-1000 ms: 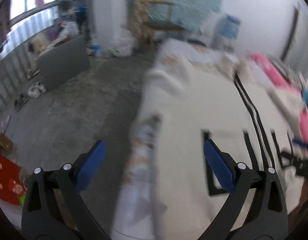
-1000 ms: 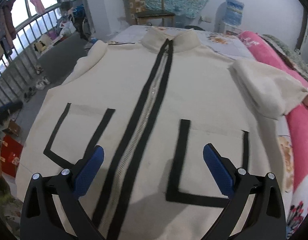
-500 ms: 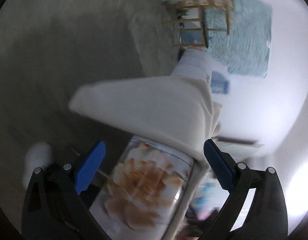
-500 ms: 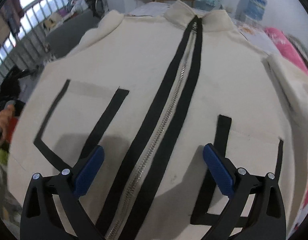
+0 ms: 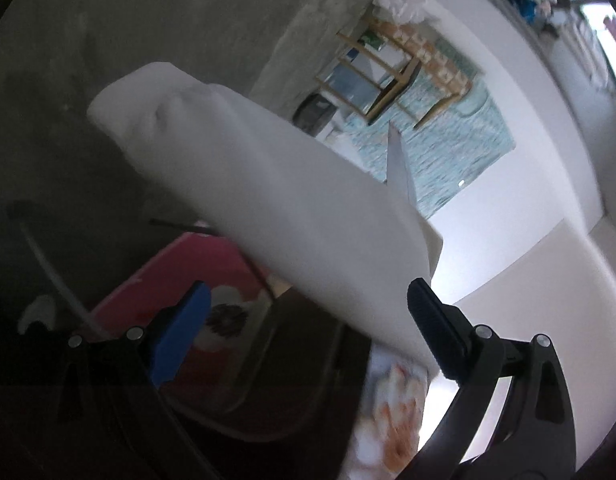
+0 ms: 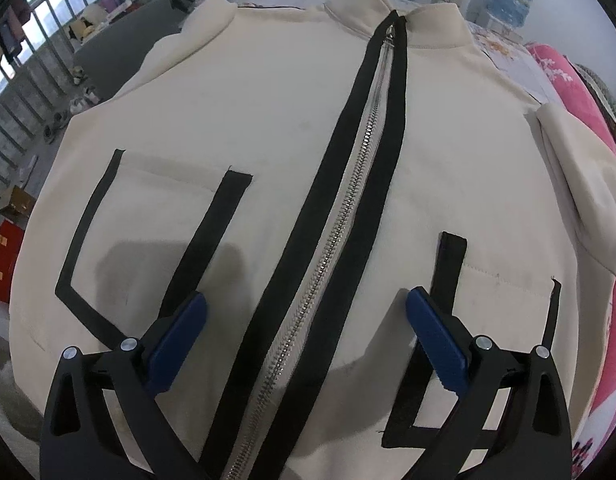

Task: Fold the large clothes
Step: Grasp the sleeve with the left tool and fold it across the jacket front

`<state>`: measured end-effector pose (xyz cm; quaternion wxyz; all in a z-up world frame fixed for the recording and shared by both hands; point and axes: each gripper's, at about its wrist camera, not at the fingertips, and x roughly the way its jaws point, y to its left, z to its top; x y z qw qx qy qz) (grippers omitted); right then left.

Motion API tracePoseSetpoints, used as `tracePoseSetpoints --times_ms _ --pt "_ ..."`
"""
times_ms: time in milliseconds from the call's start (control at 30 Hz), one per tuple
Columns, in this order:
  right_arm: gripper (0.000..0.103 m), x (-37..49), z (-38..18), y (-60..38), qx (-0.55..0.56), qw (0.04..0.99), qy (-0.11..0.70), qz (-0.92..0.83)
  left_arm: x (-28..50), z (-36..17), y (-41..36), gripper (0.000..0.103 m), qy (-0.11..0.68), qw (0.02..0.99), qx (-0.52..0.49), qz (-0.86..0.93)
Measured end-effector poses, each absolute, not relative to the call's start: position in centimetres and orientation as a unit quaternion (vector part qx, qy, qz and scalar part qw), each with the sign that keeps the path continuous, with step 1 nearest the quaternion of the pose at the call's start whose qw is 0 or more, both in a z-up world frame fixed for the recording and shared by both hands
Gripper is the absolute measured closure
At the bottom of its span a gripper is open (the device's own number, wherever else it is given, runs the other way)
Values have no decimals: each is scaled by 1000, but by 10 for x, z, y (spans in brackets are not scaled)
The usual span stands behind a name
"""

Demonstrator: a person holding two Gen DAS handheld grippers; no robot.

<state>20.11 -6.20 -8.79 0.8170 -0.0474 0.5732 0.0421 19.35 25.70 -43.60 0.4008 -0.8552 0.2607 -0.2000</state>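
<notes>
Cream jacket [image 6: 275,128]: flat on bed, zipped. Right hand-held gripper [image 6: 305,320]: jaws apart, above zipper [image 6: 348,200]. Left hand-held gripper [image 5: 308,308]: jaws apart, facing sleeve [image 5: 247,184].

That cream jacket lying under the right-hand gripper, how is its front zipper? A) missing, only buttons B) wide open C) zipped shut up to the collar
C: in the right wrist view the metal zipper runs closed between two black strips up the jacket to the collar.
</notes>
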Motion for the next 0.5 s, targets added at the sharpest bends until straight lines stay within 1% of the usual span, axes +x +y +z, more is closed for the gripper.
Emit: tracePoseSetpoints --times_ms 200,333,367,400,433,500 --pt "6 203 -88 -60 -43 813 580 31 223 -470 235 8 247 364 -878 -189" --pt "6 202 -88 -59 -43 813 580 27 240 -471 246 8 249 400 -869 -150" --pt "6 202 -87 -58 -44 813 580 26 241 -467 256 12 254 413 -863 -143" --pt "6 202 -87 -57 -48 814 578 25 246 -465 263 25 268 431 -852 -132" --pt "6 201 -87 -56 -52 815 576 24 244 -463 273 32 278 441 -844 -125" --pt "6 199 -86 -53 -64 818 571 25 247 -459 293 58 306 466 -823 -109"
